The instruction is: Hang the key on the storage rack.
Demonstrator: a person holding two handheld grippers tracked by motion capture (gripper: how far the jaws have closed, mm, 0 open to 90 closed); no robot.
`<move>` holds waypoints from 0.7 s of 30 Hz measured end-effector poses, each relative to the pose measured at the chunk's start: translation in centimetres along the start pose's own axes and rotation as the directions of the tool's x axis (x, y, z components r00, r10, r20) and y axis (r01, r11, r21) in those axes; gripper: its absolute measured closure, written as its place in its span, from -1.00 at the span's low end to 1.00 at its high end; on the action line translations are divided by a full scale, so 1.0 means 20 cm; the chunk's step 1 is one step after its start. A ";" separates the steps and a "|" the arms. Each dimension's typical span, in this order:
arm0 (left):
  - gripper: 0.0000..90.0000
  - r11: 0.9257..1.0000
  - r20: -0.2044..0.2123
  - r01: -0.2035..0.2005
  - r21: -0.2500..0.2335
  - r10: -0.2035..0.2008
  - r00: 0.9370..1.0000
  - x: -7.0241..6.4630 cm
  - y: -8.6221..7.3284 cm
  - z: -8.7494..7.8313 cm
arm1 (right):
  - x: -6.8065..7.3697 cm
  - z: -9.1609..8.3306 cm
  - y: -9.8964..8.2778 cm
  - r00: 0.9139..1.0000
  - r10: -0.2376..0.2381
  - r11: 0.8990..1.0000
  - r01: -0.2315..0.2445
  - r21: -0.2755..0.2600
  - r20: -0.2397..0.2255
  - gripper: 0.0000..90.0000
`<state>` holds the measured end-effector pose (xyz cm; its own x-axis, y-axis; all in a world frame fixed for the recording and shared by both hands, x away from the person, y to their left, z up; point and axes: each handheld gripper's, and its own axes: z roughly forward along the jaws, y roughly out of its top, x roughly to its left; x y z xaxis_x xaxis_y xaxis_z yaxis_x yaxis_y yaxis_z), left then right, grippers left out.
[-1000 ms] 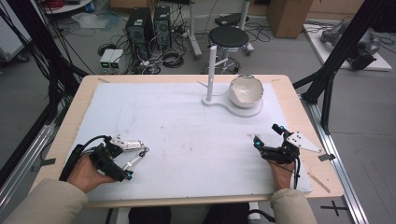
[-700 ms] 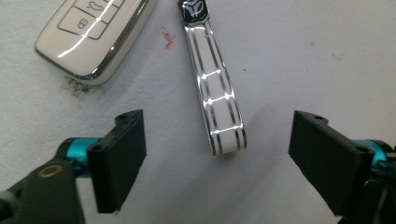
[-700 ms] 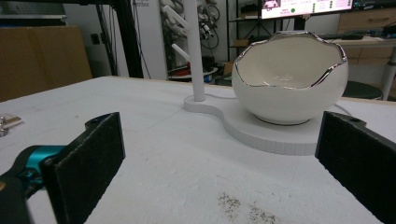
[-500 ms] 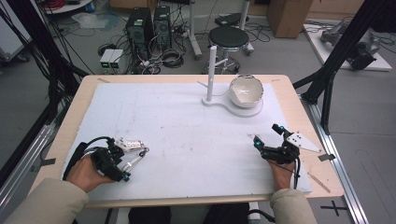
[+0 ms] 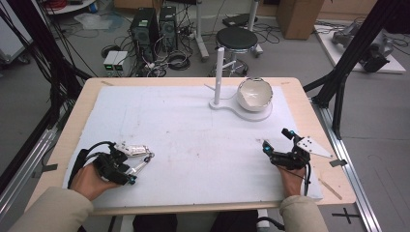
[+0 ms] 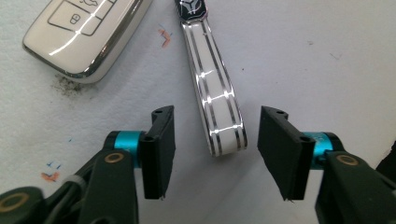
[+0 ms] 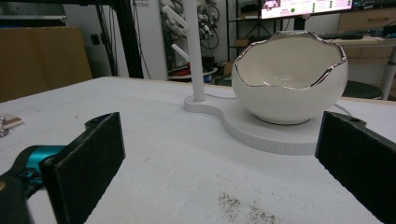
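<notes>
The left gripper [image 6: 212, 154] hangs low over the white foam table mat [image 5: 193, 140], its black jaws set either side of the glossy white key strap with silver stripes [image 6: 215, 105]. The jaws have just been closing, yet they stand apart: bare mat shows between each pad and the strap, so nothing is clamped. The strap's rounded end lies between the jaw tips and its length runs off toward 12 o'clock, where a black emblem piece [image 6: 190, 9] joins it. At 10 o'clock from the jaws lies the cream-white car key fob with chrome rim [image 6: 84, 35], near the strap but apart from it.

In the high view the left gripper [image 5: 138, 169] sits at 8 o'clock on the mat, with fob and strap [image 5: 138, 151] just beyond it.

The right gripper [image 5: 278, 141], at 4 o'clock on the mat, has its jaws wide apart with nothing between them. Well ahead of it at 1 o'clock stands the white egg-shaped bowl with silver jagged rim [image 7: 289, 79] on a flat white base [image 7: 261, 128], a white post [image 7: 192, 51] rising beside the bowl.

The fob's far end and the emblem piece are cut off at the top of the left gripper view. In the high view the strap is too small to read clearly.

Open mat spreads across the middle between both grippers; the near table edge [image 5: 203, 208] lies close behind both hands.
</notes>
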<state>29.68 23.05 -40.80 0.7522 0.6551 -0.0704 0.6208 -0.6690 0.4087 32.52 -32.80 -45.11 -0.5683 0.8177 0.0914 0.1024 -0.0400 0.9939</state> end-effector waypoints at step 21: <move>0.63 0.999 -0.081 -0.039 -0.006 0.039 0.996 -0.03 0.01 0.01 | 0.00 0.00 0.00 1.000 0.000 1.000 0.000 0.001 0.000 -0.99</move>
<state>29.36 22.54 -40.85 0.7553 0.6551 0.0194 0.5896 -0.6921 0.4165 32.52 -32.77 -45.10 -0.5687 0.8175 0.0916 0.1032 -0.0395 0.9939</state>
